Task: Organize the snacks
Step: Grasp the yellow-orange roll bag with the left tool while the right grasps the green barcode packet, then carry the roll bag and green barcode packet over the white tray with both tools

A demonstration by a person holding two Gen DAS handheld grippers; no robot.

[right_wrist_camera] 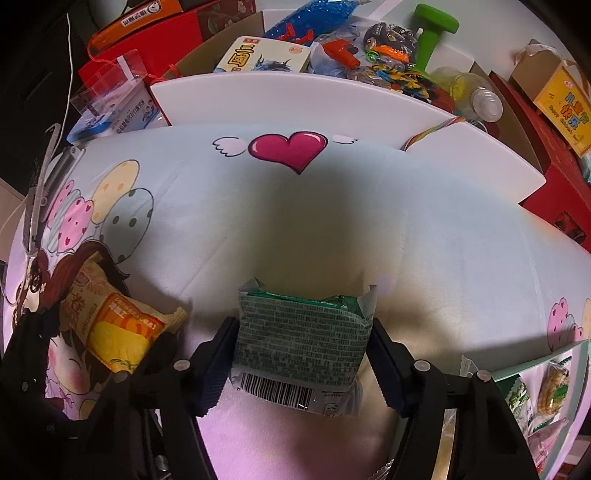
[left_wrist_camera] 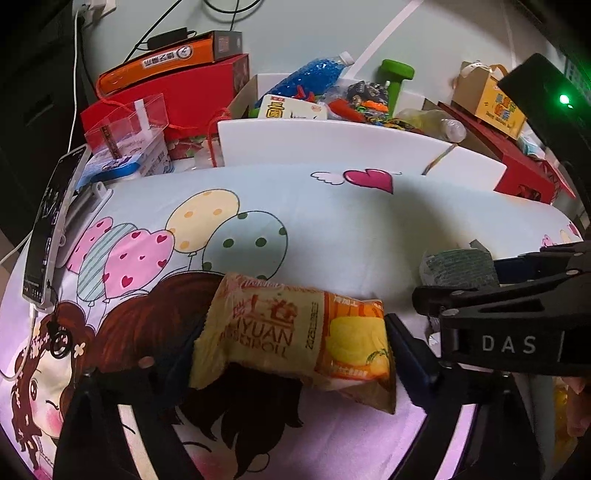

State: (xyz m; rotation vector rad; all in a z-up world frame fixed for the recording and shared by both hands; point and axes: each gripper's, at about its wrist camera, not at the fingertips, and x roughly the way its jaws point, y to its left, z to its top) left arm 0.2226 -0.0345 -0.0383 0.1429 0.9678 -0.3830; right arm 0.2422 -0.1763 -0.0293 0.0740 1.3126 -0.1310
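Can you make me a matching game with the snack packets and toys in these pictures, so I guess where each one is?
Things:
1. yellow-orange egg-roll snack packet
2. green printed snack packet with a barcode
3. green plastic dumbbell
4. pink winged heart print

Places:
A. on the cartoon bedsheet
B. between the right gripper's fingers
C. in the cluttered cardboard box at the back
D. between the left gripper's fingers

Pairs: 1-D, 2-B, 3-C, 4-A
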